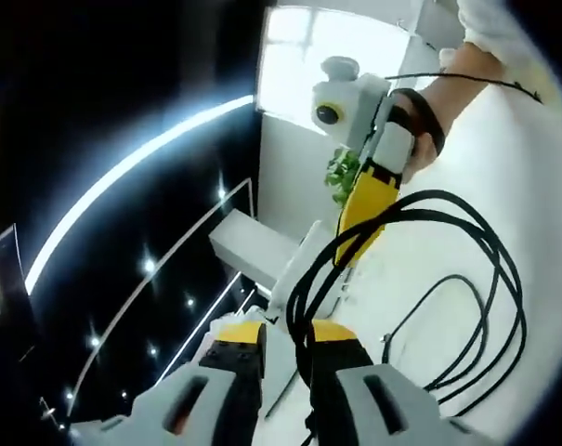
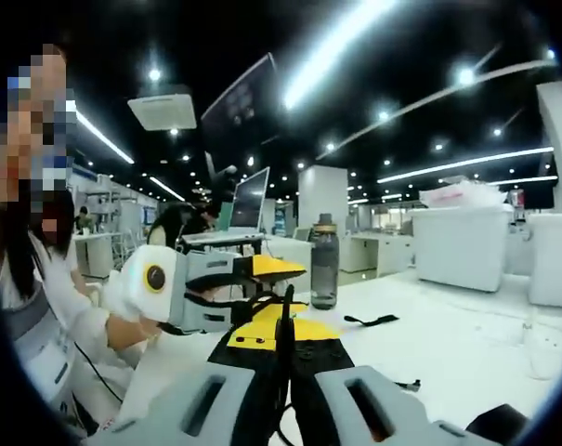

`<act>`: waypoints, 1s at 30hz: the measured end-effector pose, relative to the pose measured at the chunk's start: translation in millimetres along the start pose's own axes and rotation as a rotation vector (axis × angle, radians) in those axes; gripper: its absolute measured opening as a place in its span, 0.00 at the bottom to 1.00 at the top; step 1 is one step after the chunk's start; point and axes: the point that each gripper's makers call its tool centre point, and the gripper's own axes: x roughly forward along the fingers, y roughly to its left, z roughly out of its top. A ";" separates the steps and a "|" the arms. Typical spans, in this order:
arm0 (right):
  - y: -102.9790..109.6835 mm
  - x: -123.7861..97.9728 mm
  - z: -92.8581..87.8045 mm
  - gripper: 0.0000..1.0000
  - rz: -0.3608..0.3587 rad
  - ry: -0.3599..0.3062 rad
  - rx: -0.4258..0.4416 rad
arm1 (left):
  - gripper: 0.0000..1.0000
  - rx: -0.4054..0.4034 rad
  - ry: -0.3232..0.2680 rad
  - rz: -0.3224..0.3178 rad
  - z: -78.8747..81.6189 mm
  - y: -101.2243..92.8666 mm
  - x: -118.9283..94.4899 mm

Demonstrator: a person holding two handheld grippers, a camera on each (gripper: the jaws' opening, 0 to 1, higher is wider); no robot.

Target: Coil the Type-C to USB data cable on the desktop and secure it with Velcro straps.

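The black data cable (image 1: 500, 279) hangs in several loose loops over the white desktop (image 1: 550, 186). Its strands run up between the yellow-tipped jaws of my left gripper (image 1: 286, 340), which stand apart, the strands lying against the right jaw. A hand holds my right gripper (image 1: 351, 253), which reaches in from the upper right with its tip on the loops. In the right gripper view, my right gripper (image 2: 285, 358) is shut on the cable (image 2: 285, 316). The left gripper (image 2: 304, 299) faces it with its jaws spread around the strands. A black Velcro strap (image 2: 372, 321) lies flat on the desktop (image 2: 466, 344).
A dark water bottle (image 2: 324, 262) stands on the desk beyond the grippers. White boxes (image 2: 459, 246) sit at the right and a laptop (image 2: 249, 199) at the back. A person sits at the left. A green plant (image 1: 340, 173) and a white ledge (image 1: 253, 243) lie past the desk.
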 end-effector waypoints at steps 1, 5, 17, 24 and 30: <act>1.2 2.1 -3.2 0.02 0.006 0.011 0.004 | 0.17 0.010 -0.007 -0.002 2.2 -0.5 0.3; 4.8 2.7 -7.0 0.03 0.017 0.013 0.064 | 0.05 0.022 0.006 -0.026 2.4 -5.2 1.3; -98.7 -12.9 -83.1 0.21 -0.305 0.123 0.159 | 0.05 -0.020 0.015 0.022 -1.0 22.0 -8.6; -93.6 28.2 -127.7 0.23 -0.256 0.265 0.104 | 0.05 0.012 -0.005 0.029 10.7 27.9 -9.2; -101.4 55.5 -143.8 0.20 -0.262 0.355 0.080 | 0.05 0.036 -0.029 0.041 23.8 33.1 -12.9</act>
